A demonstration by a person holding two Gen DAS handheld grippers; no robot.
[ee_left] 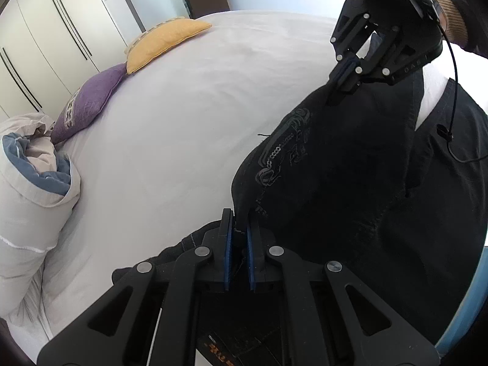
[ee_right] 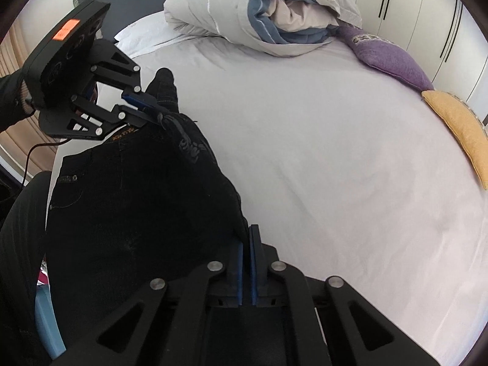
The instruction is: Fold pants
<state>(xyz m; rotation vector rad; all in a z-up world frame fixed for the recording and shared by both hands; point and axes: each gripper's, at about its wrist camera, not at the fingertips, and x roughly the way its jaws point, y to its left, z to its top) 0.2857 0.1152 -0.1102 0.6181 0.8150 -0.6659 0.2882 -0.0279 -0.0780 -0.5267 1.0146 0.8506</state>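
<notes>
A pair of black pants (ee_left: 350, 183) with grey embroidery is held up over the near edge of a white bed (ee_left: 183, 122). My left gripper (ee_left: 241, 228) is shut on one edge of the pants. My right gripper (ee_left: 344, 76) is shut on another edge, higher and farther off. In the right wrist view the pants (ee_right: 137, 198) hang between my right gripper (ee_right: 247, 238), shut on the cloth, and my left gripper (ee_right: 146, 106), also shut on it. The lower part of the pants hangs out of sight.
On the bed (ee_right: 320, 167) lie a rolled duvet (ee_right: 259, 9), a purple cushion (ee_right: 387, 55) and a yellow cushion (ee_right: 460, 125). White wardrobes (ee_left: 45, 30) stand beside it. The person's dark clothing (ee_right: 18, 259) is at the near edge.
</notes>
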